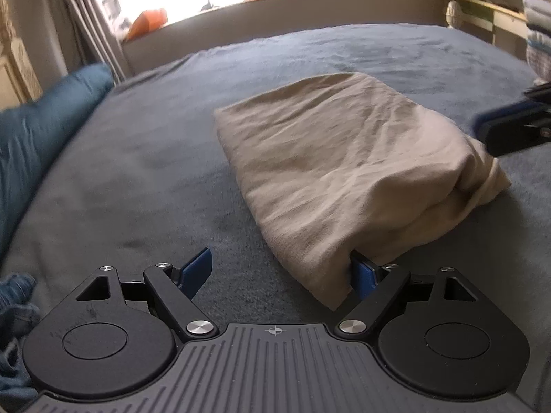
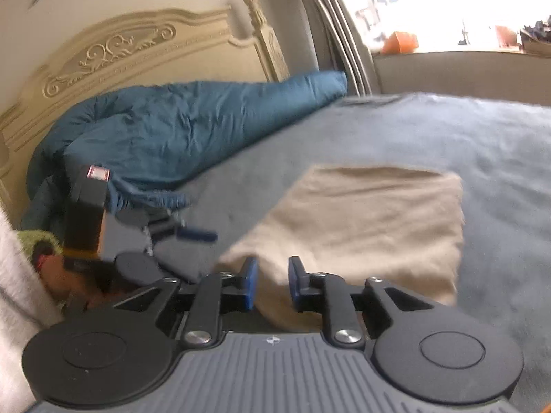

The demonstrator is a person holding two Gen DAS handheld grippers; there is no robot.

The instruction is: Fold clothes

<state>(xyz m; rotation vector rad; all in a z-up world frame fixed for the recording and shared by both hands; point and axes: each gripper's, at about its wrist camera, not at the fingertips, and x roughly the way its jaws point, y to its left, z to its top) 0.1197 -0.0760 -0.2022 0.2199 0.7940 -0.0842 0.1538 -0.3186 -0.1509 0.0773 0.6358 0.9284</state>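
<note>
Left wrist view
- Beige garment (image 1: 347, 172): folded into a thick bundle, lying on the grey-blue bedspread (image 1: 137, 179), loose layered edges at the right end.
- Left gripper (image 1: 280, 275): jaws wide apart, nothing pinched; right blue pad (image 1: 361, 275) tucked against the near corner of the bundle, left pad clear over bare bedspread.
- Right gripper (image 1: 509, 134): blurred dark shape at the right edge, just beside the bundle's right end; contact cannot be told.
- Surroundings: teal duvet (image 1: 44, 127) bunched at left, curtain (image 1: 93, 27) and bright window sill with clutter behind, stacked linens (image 1: 537, 34) at far right.
- In the way: nothing between the open jaws and the bundle.

Right wrist view
- Right gripper (image 2: 272, 285): jaws narrowly parted, not pressing; beige cloth seen in the gap beyond the pads.
- Beige garment (image 2: 365, 227): flat-topped fold straight ahead on the bedspread (image 2: 447, 130).
- Left gripper (image 2: 165, 237): at left, low beside the fold's near corner, one blue finger (image 2: 196, 233) sticking out.
- Surroundings: teal duvet (image 2: 179, 130) heaped against the carved cream headboard (image 2: 113, 55); white fleecy sleeve (image 2: 13, 292) at lower left.
</note>
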